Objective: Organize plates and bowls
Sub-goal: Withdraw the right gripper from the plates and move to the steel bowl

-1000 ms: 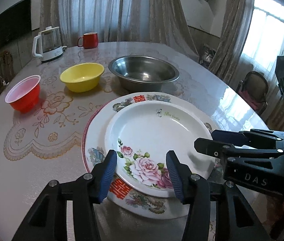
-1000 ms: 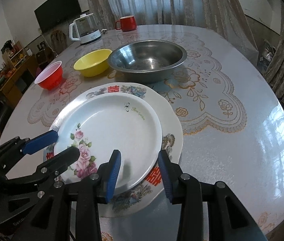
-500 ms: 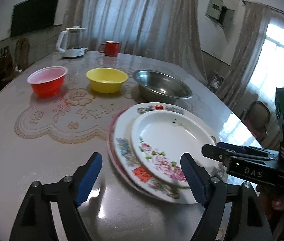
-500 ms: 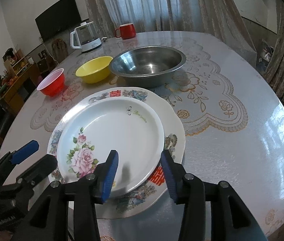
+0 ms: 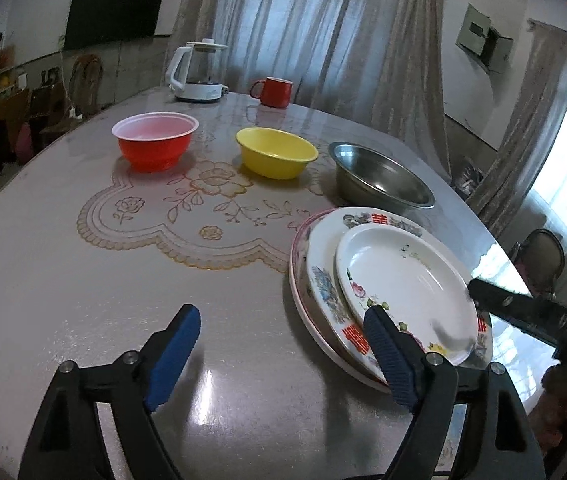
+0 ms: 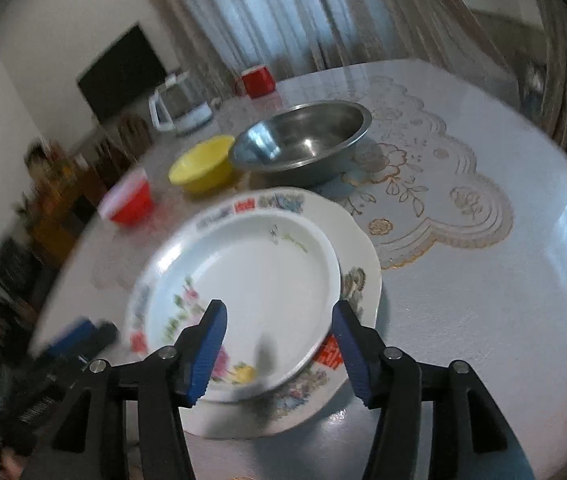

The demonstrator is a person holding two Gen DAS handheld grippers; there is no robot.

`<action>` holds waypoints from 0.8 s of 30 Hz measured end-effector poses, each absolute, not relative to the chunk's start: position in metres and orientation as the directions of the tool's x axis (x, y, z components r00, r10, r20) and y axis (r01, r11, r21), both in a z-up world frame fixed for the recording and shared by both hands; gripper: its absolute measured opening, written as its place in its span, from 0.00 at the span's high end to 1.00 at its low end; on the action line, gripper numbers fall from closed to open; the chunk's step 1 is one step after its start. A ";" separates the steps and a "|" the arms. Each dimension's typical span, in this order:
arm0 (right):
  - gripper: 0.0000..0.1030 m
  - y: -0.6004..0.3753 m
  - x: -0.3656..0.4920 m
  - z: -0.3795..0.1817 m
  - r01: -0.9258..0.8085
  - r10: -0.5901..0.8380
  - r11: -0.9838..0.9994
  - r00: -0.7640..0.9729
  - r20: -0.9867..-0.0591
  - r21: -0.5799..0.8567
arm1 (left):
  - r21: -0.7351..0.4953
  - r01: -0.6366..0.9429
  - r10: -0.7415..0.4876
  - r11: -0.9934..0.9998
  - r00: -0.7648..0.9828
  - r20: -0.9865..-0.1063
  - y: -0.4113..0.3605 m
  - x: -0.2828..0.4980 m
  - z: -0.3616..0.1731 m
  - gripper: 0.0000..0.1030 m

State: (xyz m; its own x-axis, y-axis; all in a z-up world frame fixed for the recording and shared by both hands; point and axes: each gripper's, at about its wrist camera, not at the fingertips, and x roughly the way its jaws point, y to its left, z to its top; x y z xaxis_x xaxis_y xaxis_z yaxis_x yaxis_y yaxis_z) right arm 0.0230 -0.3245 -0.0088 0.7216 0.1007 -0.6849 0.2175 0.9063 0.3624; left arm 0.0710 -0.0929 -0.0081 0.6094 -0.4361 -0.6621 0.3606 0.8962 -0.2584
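Observation:
A small white rose plate lies stacked on a larger patterned plate near the table's front edge. A red bowl, a yellow bowl and a steel bowl stand in a row behind. My left gripper is open, above the table left of the plates. My right gripper is open, above the small plate's near rim; it also shows in the left wrist view.
A white kettle and a red mug stand at the table's far side. A lace-pattern mat covers the middle. Chairs and curtains stand beyond the table edge. The right wrist view is motion-blurred.
My left gripper opened wide and swung left off the plate stack. My right gripper opened a little wider and moved over the small plate's rim.

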 end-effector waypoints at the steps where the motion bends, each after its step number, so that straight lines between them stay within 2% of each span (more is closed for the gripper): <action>1: 0.46 -0.331 0.022 -0.005 0.223 0.097 0.898 0.740 -0.666 0.378 | -0.265 0.356 -0.437 0.896 0.607 -0.664 -0.093 0.072 -0.008 0.18; 5: 0.46 -0.347 0.023 0.009 0.232 0.056 0.899 0.783 -0.620 0.373 | -0.292 0.344 -0.448 0.892 0.590 -0.672 -0.093 0.080 -0.008 0.18; 15: 0.46 -0.402 0.062 0.013 0.288 0.011 0.885 0.774 -0.633 0.367 | -0.304 0.316 -0.437 0.899 0.579 -0.688 -0.098 0.103 -0.001 0.18; 20: 0.47 -0.422 0.094 0.014 0.307 -0.060 0.903 0.784 -0.618 0.302 | -0.301 0.310 -0.430 0.902 0.580 -0.692 -0.103 0.115 0.005 0.18; 24: 0.48 -0.431 0.122 0.006 0.270 -0.025 0.914 0.783 -0.621 0.304 | -0.279 0.328 -0.425 0.902 0.573 -0.700 -0.113 0.124 0.009 0.18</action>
State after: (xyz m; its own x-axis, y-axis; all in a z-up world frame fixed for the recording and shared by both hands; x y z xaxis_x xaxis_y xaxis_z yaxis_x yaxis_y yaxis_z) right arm 0.1219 -0.4310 0.0056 0.7831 -0.0248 -0.6213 0.2699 0.9138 0.3036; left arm 0.1237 -0.1130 0.0095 0.5734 -0.4251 -0.7003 0.3284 0.9024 -0.2789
